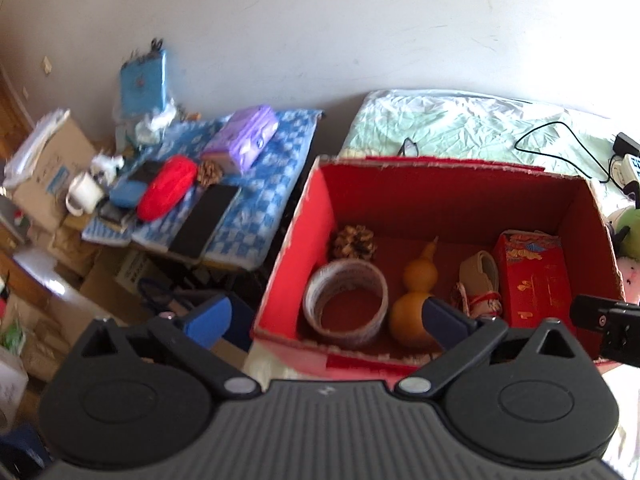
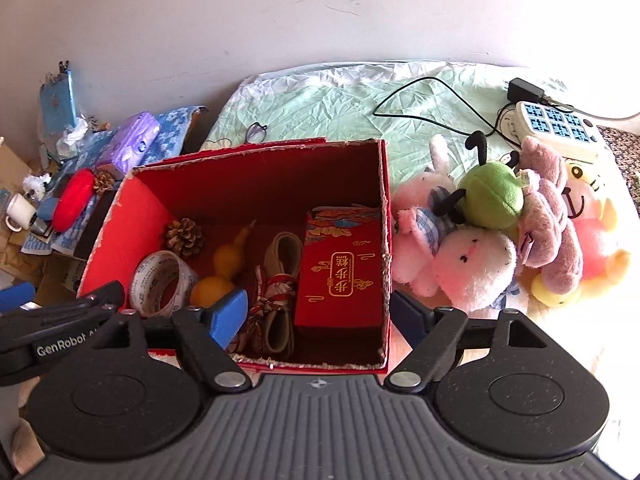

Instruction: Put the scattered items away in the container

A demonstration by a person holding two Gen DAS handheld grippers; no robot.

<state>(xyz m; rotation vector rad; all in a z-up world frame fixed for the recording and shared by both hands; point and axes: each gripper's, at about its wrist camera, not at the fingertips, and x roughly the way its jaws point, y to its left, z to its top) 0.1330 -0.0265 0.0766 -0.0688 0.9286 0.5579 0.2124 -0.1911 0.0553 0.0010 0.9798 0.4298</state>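
An open red cardboard box (image 1: 310,216) (image 2: 132,216) stands on the bed. Inside lie a pine cone (image 1: 354,242) (image 2: 185,236), a tape roll (image 1: 346,304) (image 2: 160,284), a yellow gourd (image 1: 416,292) (image 2: 222,276), a beige strap with a red cord (image 1: 480,280) (image 2: 280,280) and a red gift carton (image 1: 534,280) (image 2: 344,276). My left gripper (image 1: 326,318) hangs open above the box's near left corner, nothing between its fingers. My right gripper (image 2: 320,312) is open over the near right part, also empty.
Left of the box, a blue checked cloth (image 1: 276,184) carries a red pouch (image 1: 166,192), a second pine cone (image 1: 209,174), a purple tissue pack (image 1: 244,140), a black phone (image 1: 204,220) and a mug (image 1: 84,196). Plush toys (image 2: 480,232), a power strip (image 2: 556,128) and glasses (image 2: 256,132) lie on the bed.
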